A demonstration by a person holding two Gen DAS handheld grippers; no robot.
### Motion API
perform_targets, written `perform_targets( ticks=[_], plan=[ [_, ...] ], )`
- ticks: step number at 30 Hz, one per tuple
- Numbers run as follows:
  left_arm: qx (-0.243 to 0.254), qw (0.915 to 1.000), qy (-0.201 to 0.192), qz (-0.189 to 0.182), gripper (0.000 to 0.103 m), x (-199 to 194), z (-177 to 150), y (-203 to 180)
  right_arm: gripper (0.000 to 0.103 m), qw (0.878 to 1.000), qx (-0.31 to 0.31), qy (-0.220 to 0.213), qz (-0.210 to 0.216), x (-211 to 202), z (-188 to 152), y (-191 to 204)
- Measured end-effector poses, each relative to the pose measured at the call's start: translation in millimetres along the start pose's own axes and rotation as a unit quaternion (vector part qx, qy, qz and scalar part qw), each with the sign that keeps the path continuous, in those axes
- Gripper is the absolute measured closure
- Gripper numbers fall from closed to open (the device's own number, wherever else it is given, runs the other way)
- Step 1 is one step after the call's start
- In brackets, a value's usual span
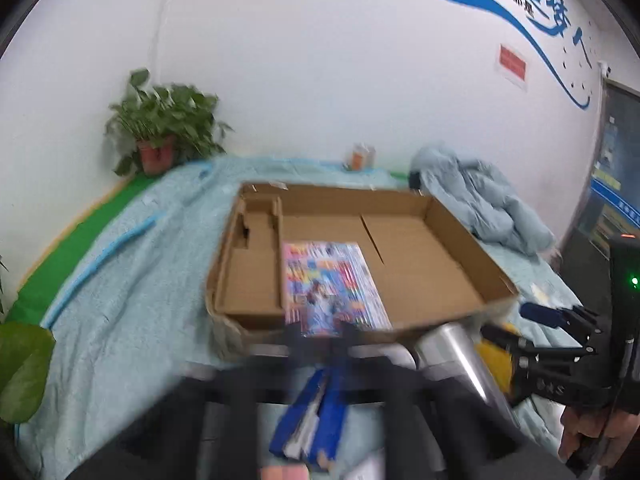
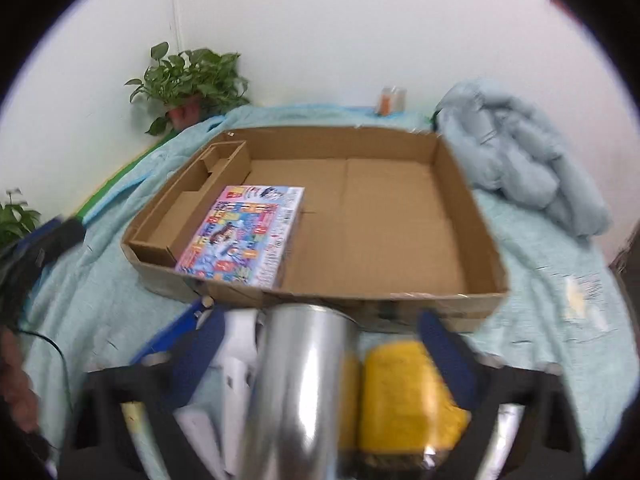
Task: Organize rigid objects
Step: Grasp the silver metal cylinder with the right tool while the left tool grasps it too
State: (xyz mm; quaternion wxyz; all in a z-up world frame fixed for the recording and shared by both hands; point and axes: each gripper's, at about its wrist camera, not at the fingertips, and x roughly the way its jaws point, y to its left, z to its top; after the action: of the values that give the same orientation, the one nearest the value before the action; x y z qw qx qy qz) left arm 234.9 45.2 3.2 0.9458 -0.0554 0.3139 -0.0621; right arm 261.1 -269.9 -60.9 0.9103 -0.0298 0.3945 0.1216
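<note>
An office-like room: a blue slogan mural (image 1: pixel 536 16) on the white wall, potted plant (image 1: pixel 160 128) below it, left.

A plain brown cardboard tray (image 2: pixel 460 208) holds a flat box (image 2: pixel 244 240) printed in busy pink, blue, red and yellow. Near it lie a shiny silver cylinder (image 2: pixel 300 380) and a yellow packet (image 2: pixel 404 396). The cloth (image 2: pixel 100 292) underneath is pale turquoise; the gripper pads (image 2: pixel 444 356) are dark blue.

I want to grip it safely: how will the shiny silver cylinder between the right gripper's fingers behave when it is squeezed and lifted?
The silver cylinder looks smooth and mirror-like, so it may slip in the right gripper. Being round and lying on its side, it will probably roll if nudged. It seems rigid metal; its weight cannot be judged.
</note>
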Motion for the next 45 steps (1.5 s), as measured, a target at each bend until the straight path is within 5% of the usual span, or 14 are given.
perform_targets(
  ticks=[1, 3, 4, 5, 6, 14, 25, 35, 40, 45],
  plan=[
    [-0.004, 1.0, 0.0, -0.008, 0.102, -6, -4, -2, 0.053, 1.0, -0.007, -0.005, -0.017, -5, -1, -3],
    [0.001, 0.9998, -0.015, -0.008, 0.099, -20, -11, -11, 0.049, 1.0, 0.016, -0.011, -0.019, -17, -11, -11],
    [0.004, 0.9999, -0.015, -0.004, 0.075, -26, -14, -17, 0.044, 1.0, 0.023, -0.01, -0.006, -19, -14, -12],
    [0.005, 1.0, -0.009, 0.0, 0.019, -29, -18, -23, 0.019, 1.0, 0.029, -0.007, 0.008, -23, -18, -14],
    [0.003, 1.0, -0.007, 0.003, 0.0, -31, -20, -26, 0.003, 0.999, 0.032, -0.005, 0.017, -26, -22, -15],
    [0.015, 0.9998, -0.014, 0.0, 0.002, -49, -51, -52, 0.0, 0.999, 0.009, -0.01, 0.038, -39, -48, -7],
    [-0.014, 0.9995, 0.025, -0.011, 0.002, -53, -88, -44, 0.001, 0.993, 0.044, 0.052, 0.095, -13, -68, -4],
    [-0.023, 0.9988, 0.036, -0.022, 0.002, -61, -101, -40, 0.019, 0.988, 0.075, 0.109, 0.084, 19, -83, 0],
    [-0.026, 0.9956, 0.056, -0.071, 0.002, -67, -107, -47, 0.019, 0.987, 0.068, 0.113, 0.095, -13, -108, -4],
    [-0.06, 0.9746, 0.12, -0.179, 0.002, -60, -128, -62, 0.018, 0.981, 0.027, 0.152, 0.114, -64, -154, 3]
  ],
)
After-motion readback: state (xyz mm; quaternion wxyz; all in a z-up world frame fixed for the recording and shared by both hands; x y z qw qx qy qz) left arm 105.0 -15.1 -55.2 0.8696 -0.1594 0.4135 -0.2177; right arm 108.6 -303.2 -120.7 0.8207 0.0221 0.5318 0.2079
